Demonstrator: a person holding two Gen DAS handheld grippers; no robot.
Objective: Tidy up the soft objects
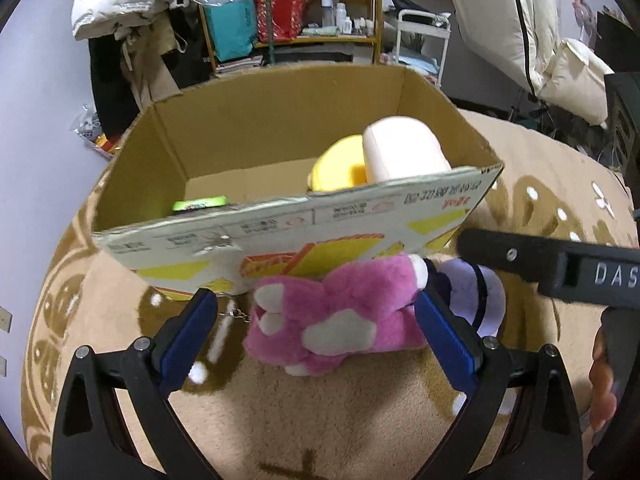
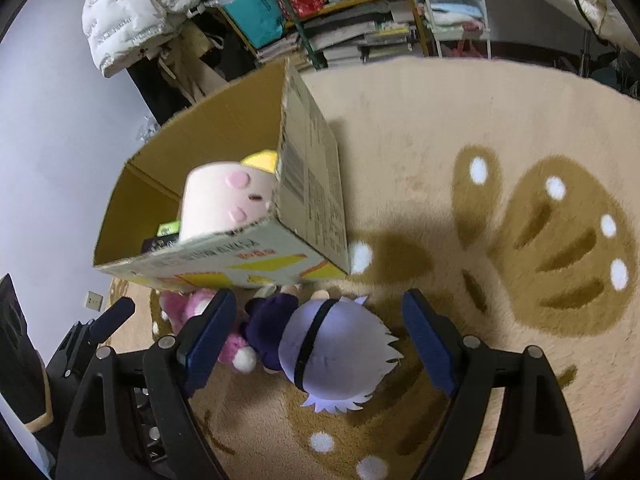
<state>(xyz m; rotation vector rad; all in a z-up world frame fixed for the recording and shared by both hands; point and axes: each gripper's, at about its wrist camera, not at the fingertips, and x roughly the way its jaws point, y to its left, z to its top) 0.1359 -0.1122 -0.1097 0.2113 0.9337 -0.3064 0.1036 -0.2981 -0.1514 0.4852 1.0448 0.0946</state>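
A pink plush bear (image 1: 336,320) lies on the rug against the front wall of a cardboard box (image 1: 280,236). My left gripper (image 1: 316,300) is open, its blue pads on either side of the bear without pressing it. Beside the bear lies a doll with a lavender head (image 2: 336,352) and a dark purple body. My right gripper (image 2: 320,312) stands open around that head, pads apart from it. The pink bear (image 2: 188,304) shows at the left of the right wrist view. Inside the box (image 2: 224,264) rest a cream cylinder plush (image 2: 228,200) and a yellow plush (image 1: 340,164).
The beige rug (image 2: 440,140) with brown patterns stretches to the right of the box. A small green item (image 1: 200,203) lies on the box floor. Shelves (image 1: 288,12), hanging coats and a white cart stand behind. The right-hand tool (image 1: 560,264) reaches in at the right edge.
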